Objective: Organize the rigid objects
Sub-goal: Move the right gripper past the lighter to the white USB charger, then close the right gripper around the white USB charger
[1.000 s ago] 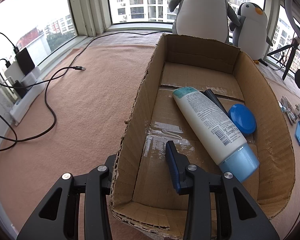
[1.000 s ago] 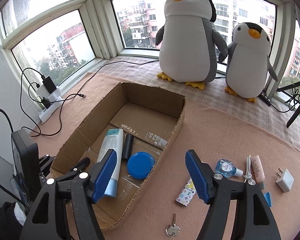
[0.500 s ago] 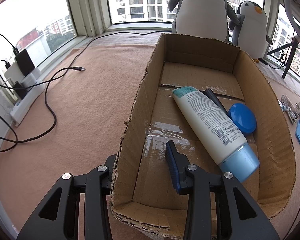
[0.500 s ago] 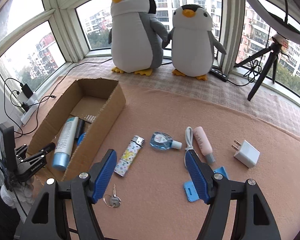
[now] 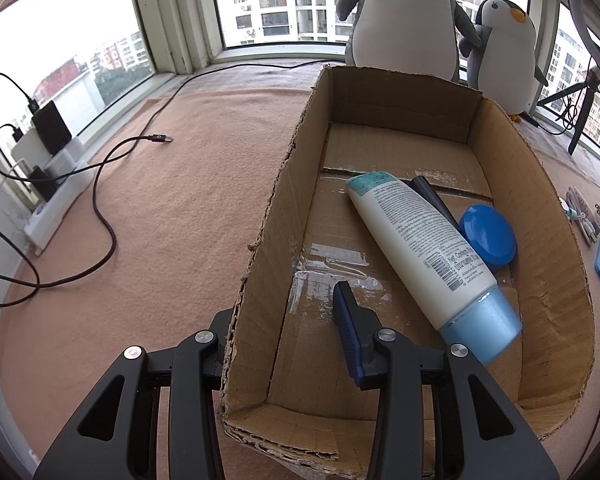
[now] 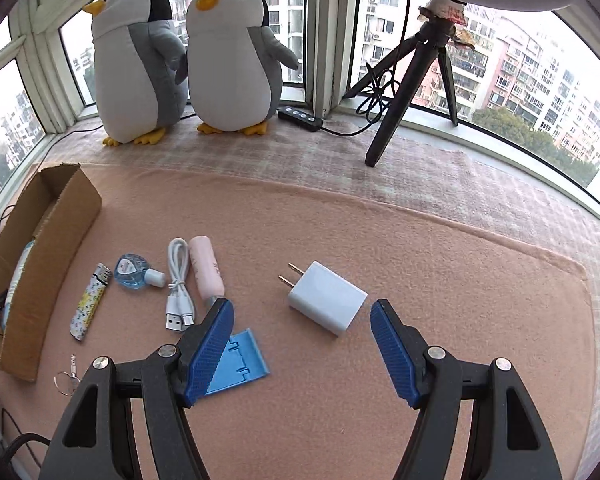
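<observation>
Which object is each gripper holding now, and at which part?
Right gripper: nothing, jaws open. Left gripper straddles the cardboard box side wall; a firm clamp cannot be told.

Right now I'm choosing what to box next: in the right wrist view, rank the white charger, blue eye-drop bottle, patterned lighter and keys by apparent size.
1. white charger, though it lies nearest
2. patterned lighter
3. blue eye-drop bottle, close to the lighter, so unsure
4. keys

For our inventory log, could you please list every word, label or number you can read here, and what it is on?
"Net Conten…": white tube, next to its barcode; the rest of its print is too blurred to read.
Patterned lighter: marks too small to read.
Round blue bottle: label too small to read.
White charger: no text visible.
</observation>
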The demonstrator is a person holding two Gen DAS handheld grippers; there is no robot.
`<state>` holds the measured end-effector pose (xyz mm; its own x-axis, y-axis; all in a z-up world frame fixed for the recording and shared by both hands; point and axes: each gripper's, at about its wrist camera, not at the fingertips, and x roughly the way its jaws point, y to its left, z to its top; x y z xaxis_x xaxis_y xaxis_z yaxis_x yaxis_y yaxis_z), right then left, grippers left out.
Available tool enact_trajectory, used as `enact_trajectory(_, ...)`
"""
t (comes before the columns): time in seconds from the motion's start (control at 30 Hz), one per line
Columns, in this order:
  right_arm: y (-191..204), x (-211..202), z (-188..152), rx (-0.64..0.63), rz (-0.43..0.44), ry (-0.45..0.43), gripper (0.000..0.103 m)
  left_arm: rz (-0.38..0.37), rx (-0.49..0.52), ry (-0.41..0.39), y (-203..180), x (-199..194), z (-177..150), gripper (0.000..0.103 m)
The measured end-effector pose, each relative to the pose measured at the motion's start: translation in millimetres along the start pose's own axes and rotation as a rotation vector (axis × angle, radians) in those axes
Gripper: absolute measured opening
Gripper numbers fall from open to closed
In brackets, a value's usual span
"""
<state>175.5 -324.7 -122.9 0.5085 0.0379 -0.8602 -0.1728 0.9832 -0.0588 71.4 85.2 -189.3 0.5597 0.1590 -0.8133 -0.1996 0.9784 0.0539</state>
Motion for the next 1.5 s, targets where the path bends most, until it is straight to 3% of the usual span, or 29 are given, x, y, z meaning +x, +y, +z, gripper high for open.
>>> enact_trajectory(0.6, -10.5, 53.4, 11.6, -0.11, -0.042, 0.069, 0.066, 0.009, 0.0, 0.006, 0.3, -0.4, 0.8, 0.039)
enact_trajectory(0.83, -10.9, 58.9, 12.4, -0.068, 0.006, 0.085, 0.041, 0.009, 0.001, 0.006, 0.1, -0.3, 1.1, 0.039)
enact_trajectory(0.97, -8.9, 56.6, 8.7, -0.05, 0.016, 0.085, 0.032, 0.009, 0.001, 0.006, 0.3, -0.4, 1.1, 0.039)
enact_trajectory(1.17, -4.7, 47.4, -2.7, -0.004, 0.027, 0.074, 0.032, 0.005, -0.001, 0.004, 0.7, -0.7, 1.0, 0.039)
enact_trajectory(1.5, 39.1, -20.5, -10.1, 0.034, 0.146, -0.038, 0.032, -0.001, 0.0, -0.004, 0.2, -0.8, 1.1, 0.039)
